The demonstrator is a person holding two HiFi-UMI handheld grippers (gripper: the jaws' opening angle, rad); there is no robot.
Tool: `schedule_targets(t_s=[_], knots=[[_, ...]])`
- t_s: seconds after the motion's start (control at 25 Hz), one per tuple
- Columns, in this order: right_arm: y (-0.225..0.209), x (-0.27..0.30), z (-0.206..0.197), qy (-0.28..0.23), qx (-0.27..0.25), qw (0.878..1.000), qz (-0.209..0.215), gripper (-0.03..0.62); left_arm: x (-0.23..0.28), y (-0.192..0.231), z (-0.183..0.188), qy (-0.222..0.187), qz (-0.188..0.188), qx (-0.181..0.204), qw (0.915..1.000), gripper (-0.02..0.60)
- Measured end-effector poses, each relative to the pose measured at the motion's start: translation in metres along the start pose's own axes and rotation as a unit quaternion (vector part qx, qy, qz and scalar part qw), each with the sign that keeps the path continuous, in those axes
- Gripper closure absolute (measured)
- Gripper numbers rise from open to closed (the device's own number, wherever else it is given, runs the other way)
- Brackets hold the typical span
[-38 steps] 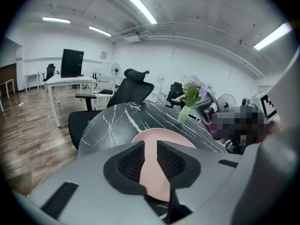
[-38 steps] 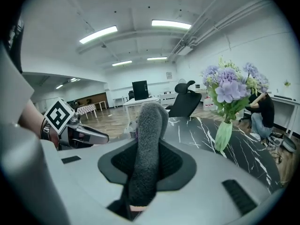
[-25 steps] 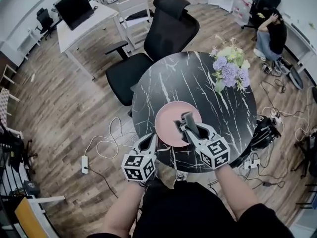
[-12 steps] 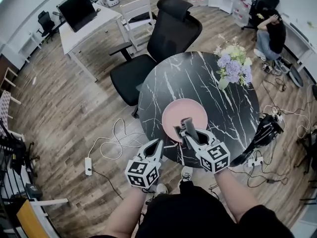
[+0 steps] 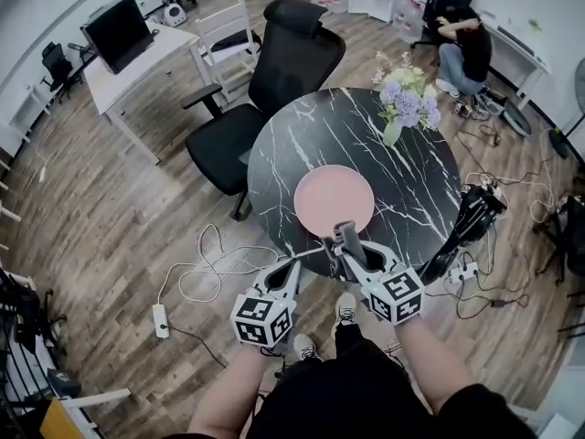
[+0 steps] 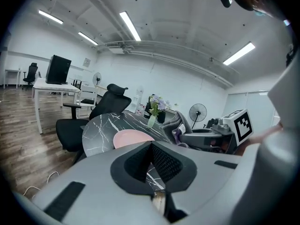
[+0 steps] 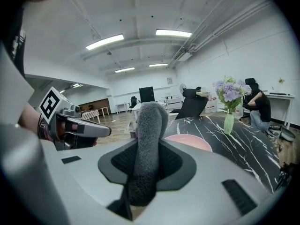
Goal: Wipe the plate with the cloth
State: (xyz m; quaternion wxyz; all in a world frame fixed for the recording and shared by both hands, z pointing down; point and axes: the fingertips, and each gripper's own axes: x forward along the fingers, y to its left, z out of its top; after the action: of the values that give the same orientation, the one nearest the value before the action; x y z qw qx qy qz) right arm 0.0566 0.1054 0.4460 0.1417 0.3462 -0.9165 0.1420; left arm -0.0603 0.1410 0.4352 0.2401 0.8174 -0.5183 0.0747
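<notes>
The pink plate (image 5: pixel 334 199) lies bare on the round black marble table (image 5: pixel 430 181), toward its near side. My right gripper (image 5: pixel 345 245) is shut on a rolled grey cloth (image 5: pixel 340 232) and hovers at the table's near rim, just short of the plate. In the right gripper view the cloth (image 7: pixel 147 139) stands up between the jaws, with the plate (image 7: pixel 192 142) beyond. My left gripper (image 5: pixel 293 269) is shut and holds nothing, off the table's edge to the left of the right one. Its own view shows the plate (image 6: pixel 133 137) ahead.
A vase of purple and white flowers (image 5: pixel 402 99) stands at the table's far side. A black office chair (image 5: pixel 274 71) is behind the table, a white desk with a monitor (image 5: pixel 119 53) further left. Cables and a power strip (image 5: pixel 160 318) lie on the wood floor. A person (image 5: pixel 462 48) sits at the back right.
Both grippers have drawn back toward me. The right one, with the cloth, was over the plate and is now at the table's near rim. The plate lies uncovered.
</notes>
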Motion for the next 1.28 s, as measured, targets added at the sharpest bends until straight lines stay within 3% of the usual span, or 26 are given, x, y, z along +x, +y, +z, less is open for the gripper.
schedule_targets(t_s=[0.4,0.68,0.92,1.28], knots=[[0.042,-0.057,-0.033,-0.001,0.012,0.998,-0.062,0.485,-0.042,-0.027,-0.040,0.012,-0.055,0.007,0.9984,0.563],[0.055,-0.090,-0.041,0.004,0.005,0.997,-0.075,0.485,-0.058,-0.050,-0.051,0.010,-0.071,0.006,0.9974,0.563],[0.050,-0.102,-0.037,-0.001,-0.008,0.998,-0.059,0.486,-0.059,-0.067,-0.048,-0.004,-0.058,0.005,0.9983,0.563],[0.030,-0.138,-0.039,-0.012,-0.016,1.000,-0.012,0.487,-0.055,-0.113,-0.056,-0.019,-0.008,-0.007,0.9998,0.563]])
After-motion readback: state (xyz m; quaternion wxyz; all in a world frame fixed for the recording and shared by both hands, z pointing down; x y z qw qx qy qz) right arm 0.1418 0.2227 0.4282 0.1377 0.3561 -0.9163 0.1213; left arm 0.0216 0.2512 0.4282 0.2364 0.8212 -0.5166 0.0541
